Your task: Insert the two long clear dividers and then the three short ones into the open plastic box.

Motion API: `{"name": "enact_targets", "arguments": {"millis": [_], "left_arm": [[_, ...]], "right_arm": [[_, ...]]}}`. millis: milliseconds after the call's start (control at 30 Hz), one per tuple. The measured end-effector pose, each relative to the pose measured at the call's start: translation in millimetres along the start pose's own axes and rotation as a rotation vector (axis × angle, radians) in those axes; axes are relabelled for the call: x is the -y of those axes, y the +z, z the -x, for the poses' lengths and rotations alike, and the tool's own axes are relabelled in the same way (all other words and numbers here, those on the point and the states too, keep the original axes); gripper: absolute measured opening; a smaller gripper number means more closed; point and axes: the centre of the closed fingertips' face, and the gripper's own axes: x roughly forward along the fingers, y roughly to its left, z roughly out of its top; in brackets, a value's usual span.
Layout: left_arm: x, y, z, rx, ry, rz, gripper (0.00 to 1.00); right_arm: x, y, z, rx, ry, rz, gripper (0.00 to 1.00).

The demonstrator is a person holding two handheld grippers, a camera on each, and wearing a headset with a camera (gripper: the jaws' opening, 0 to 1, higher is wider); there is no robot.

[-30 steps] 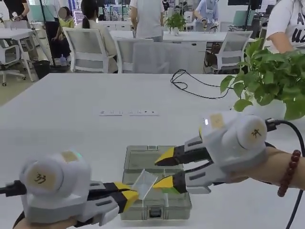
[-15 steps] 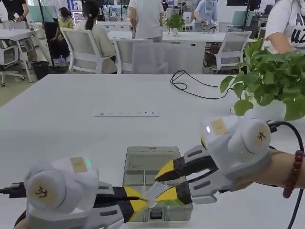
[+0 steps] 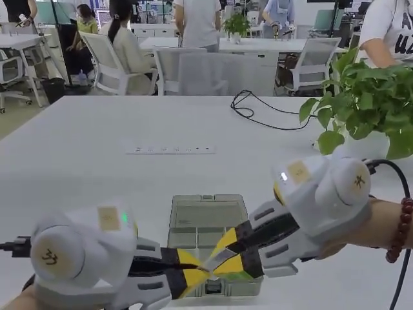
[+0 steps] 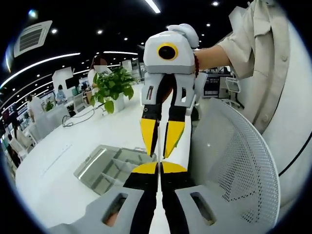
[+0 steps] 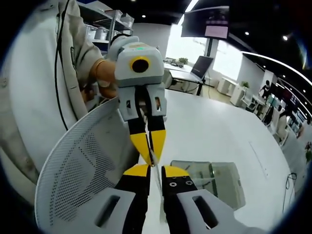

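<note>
One change: right tongs [image 5: 156, 170] narrowed around divider [image 3: 217, 259].

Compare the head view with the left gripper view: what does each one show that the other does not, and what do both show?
The head view adds the left gripper's round white body and the thin clear plastic divider seen flat, clamped in its jaws. The left gripper view adds the perforated white chair back, the person's beige sleeve and the ceiling lights. Both show the right gripper, the open grey-green plastic box, the leafy green potted plant and the white table.
</note>
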Motion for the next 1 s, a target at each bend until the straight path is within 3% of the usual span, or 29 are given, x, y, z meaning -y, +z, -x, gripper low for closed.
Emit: {"name": "enact_targets", "arguments": {"millis": [300, 633, 1000], "left_arm": [[-2.6, 0.4, 1.7, 0.006, -0.004, 0.002, 0.00], [-10.2, 2.0, 3.7, 0.033, 0.048, 0.060, 0.01], [-16.8, 3.7, 7.4, 0.078, 0.089, 0.124, 0.16]], "right_arm": [[-0.7, 2.0, 0.0, -0.008, 0.015, 0.021, 0.03], [3.6, 2.6, 0.5, -0.020, -0.009, 0.034, 0.02], [18.9, -0.6, 8.8, -0.024, -0.080, 0.006, 0.02]]}}
